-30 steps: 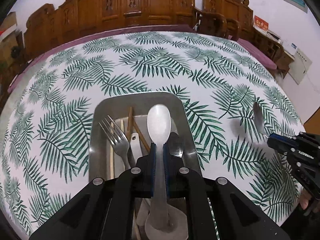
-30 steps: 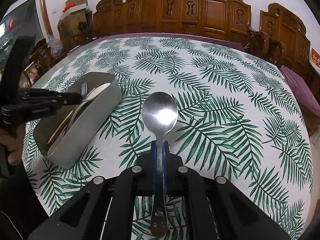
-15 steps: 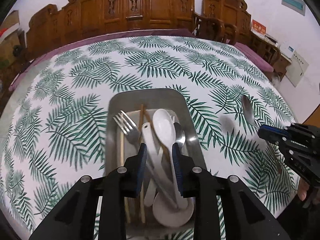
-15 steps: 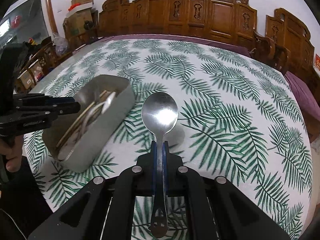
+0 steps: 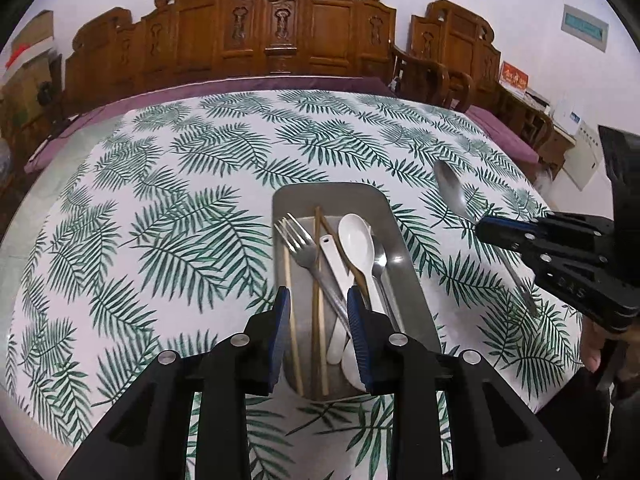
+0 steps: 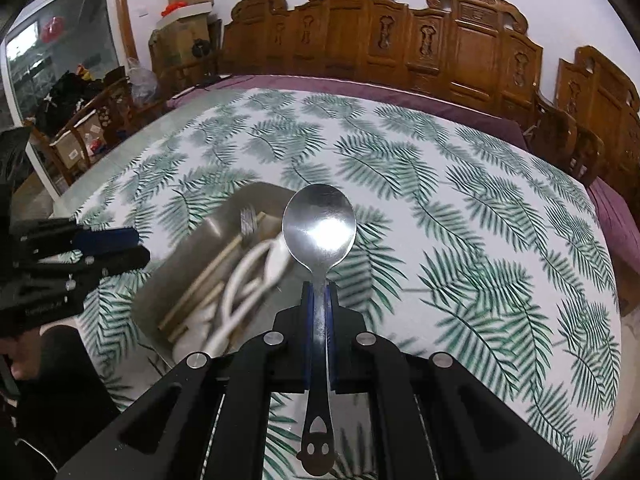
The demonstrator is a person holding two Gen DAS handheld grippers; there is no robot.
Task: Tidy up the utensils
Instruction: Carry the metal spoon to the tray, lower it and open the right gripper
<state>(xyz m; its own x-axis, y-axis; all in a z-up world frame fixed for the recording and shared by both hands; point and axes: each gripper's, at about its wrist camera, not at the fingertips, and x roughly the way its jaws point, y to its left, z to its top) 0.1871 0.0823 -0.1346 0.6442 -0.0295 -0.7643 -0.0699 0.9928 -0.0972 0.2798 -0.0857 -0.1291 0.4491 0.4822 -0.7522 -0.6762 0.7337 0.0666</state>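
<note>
A metal tray (image 5: pixel 332 194) on the leaf-print tablecloth holds a white spoon (image 5: pixel 356 240), a fork (image 5: pixel 298 240), chopsticks (image 5: pixel 318 272) and a metal spoon (image 5: pixel 380 258). My left gripper (image 5: pixel 317 294) hovers over the tray's near end. Its jaws are opening and nothing is between them. My right gripper (image 6: pixel 319 292) is shut on the handle of another metal spoon (image 6: pixel 319 224), bowl forward, just right of the tray (image 6: pixel 224 210). The left wrist view shows that spoon (image 5: pixel 450 190) and the right gripper (image 5: pixel 486 228) at the right. In the right wrist view the left gripper (image 6: pixel 136 246) is at the left edge.
Carved wooden chairs (image 5: pixel 280 36) line the table's far side. A purple cloth edge (image 6: pixel 360 92) runs under the printed cloth. Cardboard boxes (image 6: pixel 188 20) and clutter stand at the far left. Bare tablecloth (image 6: pixel 480 220) spreads right of the tray.
The left gripper let go of the white spoon, which now lies in the tray, and drew back and up with jaws apart. The right gripper carried the metal spoon closer to the tray.
</note>
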